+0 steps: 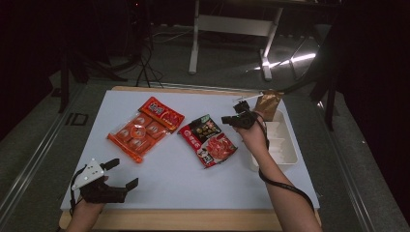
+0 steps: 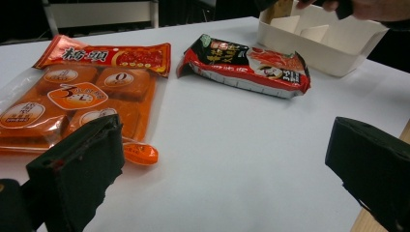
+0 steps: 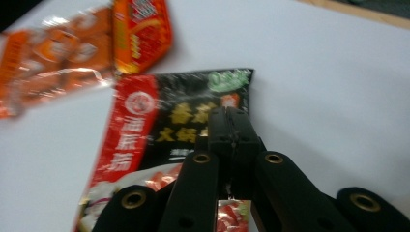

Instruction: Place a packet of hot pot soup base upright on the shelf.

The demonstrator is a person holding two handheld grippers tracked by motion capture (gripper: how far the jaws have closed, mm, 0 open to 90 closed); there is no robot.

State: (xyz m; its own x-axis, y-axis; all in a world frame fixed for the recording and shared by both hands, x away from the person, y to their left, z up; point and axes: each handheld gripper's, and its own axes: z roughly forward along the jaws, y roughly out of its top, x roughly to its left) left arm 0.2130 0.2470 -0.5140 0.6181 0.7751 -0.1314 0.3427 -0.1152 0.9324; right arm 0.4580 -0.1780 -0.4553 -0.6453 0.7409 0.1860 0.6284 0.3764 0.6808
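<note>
Figure legend. The right tongs [image 1: 234, 119] hovered over the far end of the red-and-black food packet [image 1: 209, 140], jaws pressed together with nothing between them; in the right gripper view the closed tips [image 3: 233, 126] lay over the packet's black panel [image 3: 183, 116], and whether they touched it could not be told. The packet lay flat near the centre of the pale counter [image 1: 183, 183], its long axis running from 11 to 5 o'clock. At its 3 o'clock stood a white divided tray [image 1: 285, 145] close to the counter's right edge, partly covered by the person's right hand and forearm. A brown pouch [image 1: 268, 102] stood at the tray's far end, its lower part hidden. At the packet's 9 o'clock lay an orange multipack [image 1: 138, 135], with a red-orange sachet [image 1: 162, 113] overlapping its far corner; a bare strip of counter separated them from the packet. The left tongs [image 1: 123, 174] rested at 7 o'clock near the front edge, jaws wide apart and empty. Open counter spread between them and the packets. In the left gripper view the multipack [image 2: 72, 96] was cut off at the left. The right gripper view was blurred, so print was hard to read.
</note>
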